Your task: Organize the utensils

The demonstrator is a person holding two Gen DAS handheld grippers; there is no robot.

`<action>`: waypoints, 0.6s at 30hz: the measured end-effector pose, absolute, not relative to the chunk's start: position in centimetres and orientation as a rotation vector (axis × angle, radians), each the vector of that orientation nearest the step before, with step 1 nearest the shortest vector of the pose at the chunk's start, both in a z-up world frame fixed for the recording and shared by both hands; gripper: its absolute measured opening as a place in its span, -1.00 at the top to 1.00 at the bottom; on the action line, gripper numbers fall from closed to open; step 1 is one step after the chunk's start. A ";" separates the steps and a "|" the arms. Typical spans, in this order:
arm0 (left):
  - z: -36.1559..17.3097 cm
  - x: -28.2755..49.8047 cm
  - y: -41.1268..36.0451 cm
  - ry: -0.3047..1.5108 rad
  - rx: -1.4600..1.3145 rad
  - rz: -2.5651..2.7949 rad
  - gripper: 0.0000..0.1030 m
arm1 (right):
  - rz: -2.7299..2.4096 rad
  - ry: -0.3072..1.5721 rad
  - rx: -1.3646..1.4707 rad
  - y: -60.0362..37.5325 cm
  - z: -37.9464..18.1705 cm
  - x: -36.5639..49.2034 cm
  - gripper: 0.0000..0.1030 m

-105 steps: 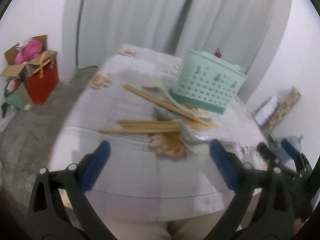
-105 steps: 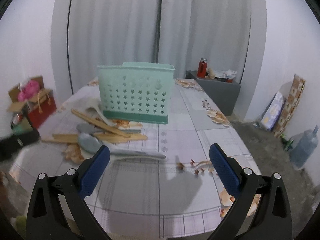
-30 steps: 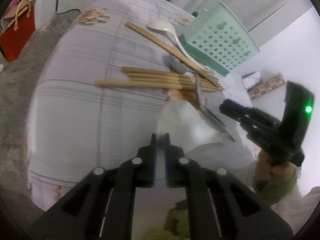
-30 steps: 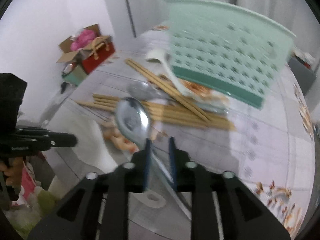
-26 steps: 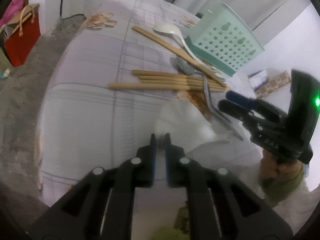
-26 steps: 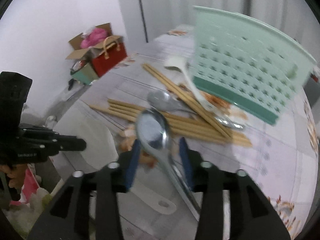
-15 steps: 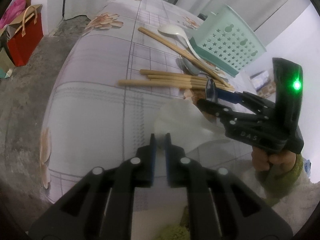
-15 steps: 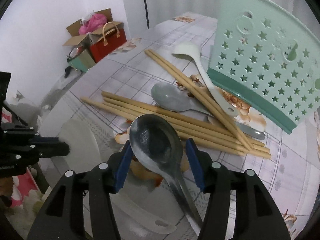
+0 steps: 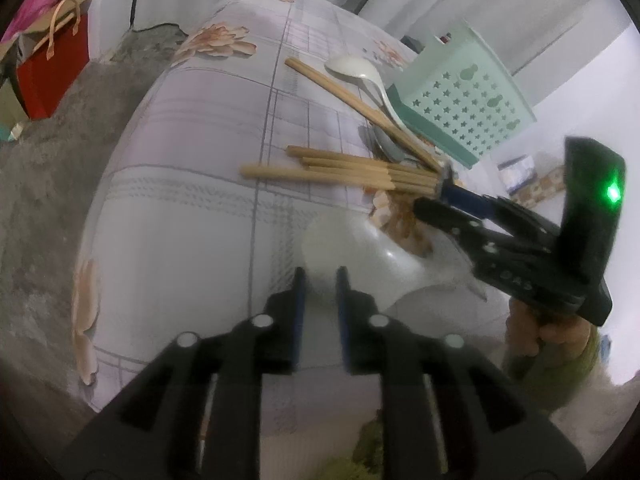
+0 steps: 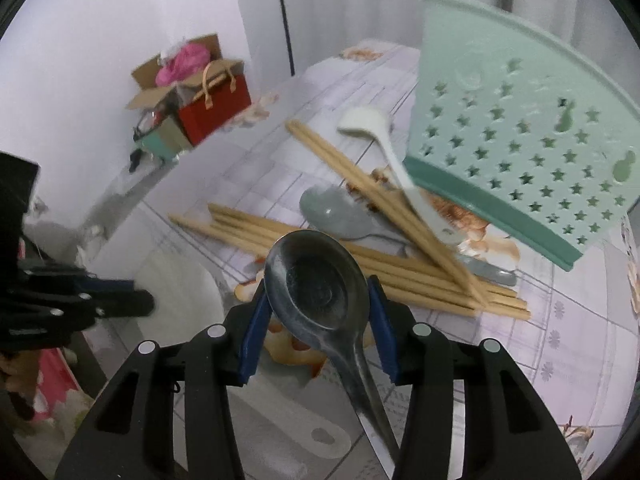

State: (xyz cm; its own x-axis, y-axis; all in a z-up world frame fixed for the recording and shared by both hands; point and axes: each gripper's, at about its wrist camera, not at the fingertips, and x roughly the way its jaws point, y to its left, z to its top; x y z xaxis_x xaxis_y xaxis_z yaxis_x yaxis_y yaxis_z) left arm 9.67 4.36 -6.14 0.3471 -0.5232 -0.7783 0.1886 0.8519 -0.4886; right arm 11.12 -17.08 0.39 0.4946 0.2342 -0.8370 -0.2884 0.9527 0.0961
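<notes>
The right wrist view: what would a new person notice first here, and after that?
First, the metal spoon, its bowl clamped between the right gripper's blue pads, close to the camera. Behind it, wooden chopsticks lie in a loose pile on the table, with the mint green basket rising at the right.

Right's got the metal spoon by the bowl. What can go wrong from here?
1. The right gripper, jaws just closing, pinches the metal spoon across its rounded bowl, handle trailing back: it may swivel or slip out.
2. The left gripper, jaws just opening, straddles the white spoon; lifting now could drop it.
</notes>
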 end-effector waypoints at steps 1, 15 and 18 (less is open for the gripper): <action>-6.1 9.8 4.4 1.125 -0.350 -0.471 0.64 | 0.315 0.986 -0.036 -17.5 1.0 10.9 0.11; -2.5 8.8 3.0 0.946 -0.268 -0.408 0.93 | 0.242 0.730 0.222 -24.8 8.1 7.5 0.11; 0.6 8.7 3.1 0.855 -0.251 -0.410 1.00 | 0.230 0.684 0.254 -26.2 8.9 7.0 0.11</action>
